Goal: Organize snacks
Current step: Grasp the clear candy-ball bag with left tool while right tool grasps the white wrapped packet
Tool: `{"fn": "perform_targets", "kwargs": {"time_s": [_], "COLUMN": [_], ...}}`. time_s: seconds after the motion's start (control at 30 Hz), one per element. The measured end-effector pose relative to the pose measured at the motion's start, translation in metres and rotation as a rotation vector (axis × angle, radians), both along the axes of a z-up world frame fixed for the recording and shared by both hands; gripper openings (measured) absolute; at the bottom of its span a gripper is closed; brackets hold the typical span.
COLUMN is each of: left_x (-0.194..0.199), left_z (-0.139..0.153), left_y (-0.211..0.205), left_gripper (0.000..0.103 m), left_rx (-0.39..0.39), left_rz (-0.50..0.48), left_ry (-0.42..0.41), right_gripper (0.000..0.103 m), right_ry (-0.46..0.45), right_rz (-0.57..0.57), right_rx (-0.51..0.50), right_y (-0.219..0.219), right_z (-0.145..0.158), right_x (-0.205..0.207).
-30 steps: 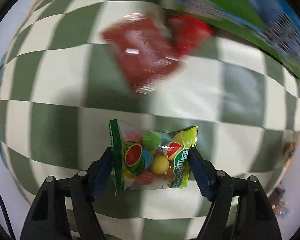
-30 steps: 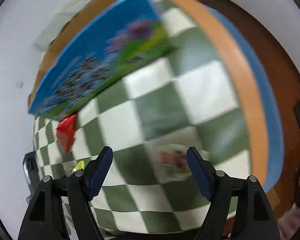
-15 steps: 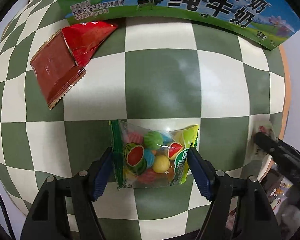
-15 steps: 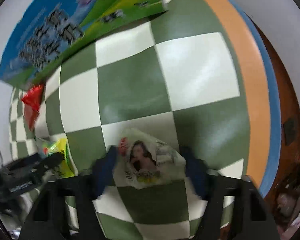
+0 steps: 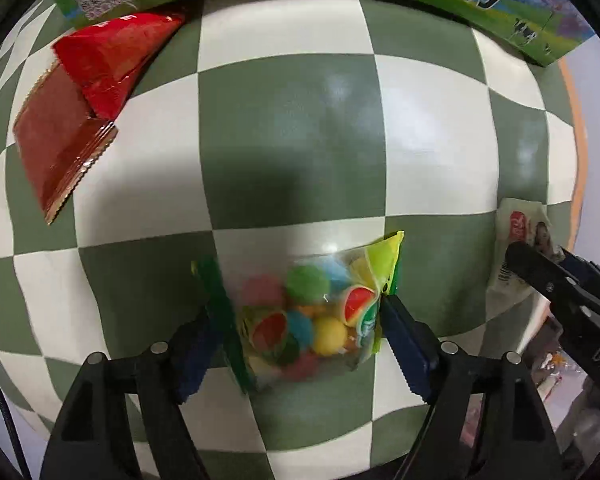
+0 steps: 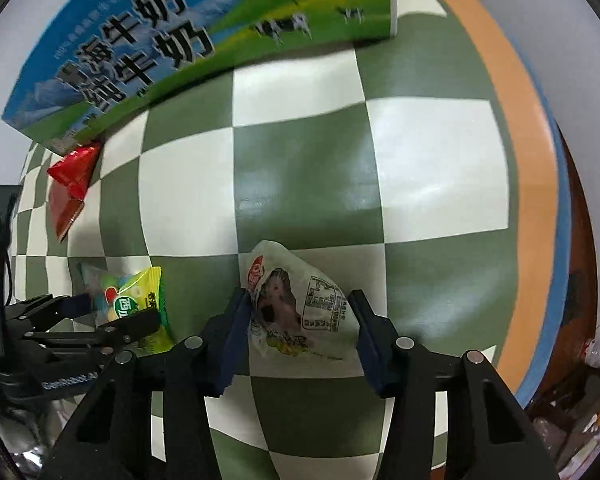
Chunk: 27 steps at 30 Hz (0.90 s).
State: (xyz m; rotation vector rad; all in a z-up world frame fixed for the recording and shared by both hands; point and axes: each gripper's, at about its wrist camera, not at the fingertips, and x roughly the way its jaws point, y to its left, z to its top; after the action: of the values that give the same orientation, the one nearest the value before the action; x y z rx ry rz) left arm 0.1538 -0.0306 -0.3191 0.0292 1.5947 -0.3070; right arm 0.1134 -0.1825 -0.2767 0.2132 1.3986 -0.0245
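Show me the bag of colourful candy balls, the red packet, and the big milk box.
bag of candy balls (image 5: 300, 312), left wrist view, clear front
red packet (image 5: 112, 56), left wrist view, bright red upper part
milk box (image 6: 148, 56), right wrist view, printed side

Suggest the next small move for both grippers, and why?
Probably lift both toward the milk carton: the left gripper already pinches the candy bag, and the right gripper brackets the white snack packet on the checkered cloth.
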Motion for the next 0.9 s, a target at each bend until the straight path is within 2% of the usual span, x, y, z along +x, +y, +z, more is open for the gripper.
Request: {"fn": "perform_targets", "kwargs": {"time_s": [0.23,0.4,0.53,0.67,0.73,0.8,0.9], "left_x": [-0.012,-0.019,-0.015,-0.004,0.003,0.007,0.010], "left_z": [0.013,0.037,0.072,0.106,0.105,0.095,0.074], "left_y": [-0.004,-0.012,-0.008,-0.002,-0.005,-0.005,-0.001], "left_gripper": [0.057,0.055,0.055,0.055,0.055,0.055,0.055], "left_rx": [-0.009,-0.014,-0.065,-0.085,-0.072,-0.077,-0.081], "left_rz": [0.035,0.019,0.025,0.012,0.008,0.024,0.045], "left_ry": [-0.038,-0.081,-0.122,-0.182,-0.185,-0.153,-0.103], "right_gripper": [0.053,0.046,0.036,0.035,0.035,0.038,0.048], "right_ry": [-0.038,-0.086,-0.118,-0.138,-0.107,-0.095,-0.082], "right_rz": [0.017,0.003,0.008,0.019,0.019,-0.010,-0.020], "right_rx": [-0.001,0.037,0.063,0.070,0.084,0.113,0.120], "right_y": [-0.009,-0.013,-0.011,-0.012,-0.014,-0.017,-0.021], "right_z": [0.006,0.027,0.042,0.051,0.043,0.034,0.024], "right_x": [-0.007,-0.018,-0.017,-0.010,-0.003,0.002,0.011]}}
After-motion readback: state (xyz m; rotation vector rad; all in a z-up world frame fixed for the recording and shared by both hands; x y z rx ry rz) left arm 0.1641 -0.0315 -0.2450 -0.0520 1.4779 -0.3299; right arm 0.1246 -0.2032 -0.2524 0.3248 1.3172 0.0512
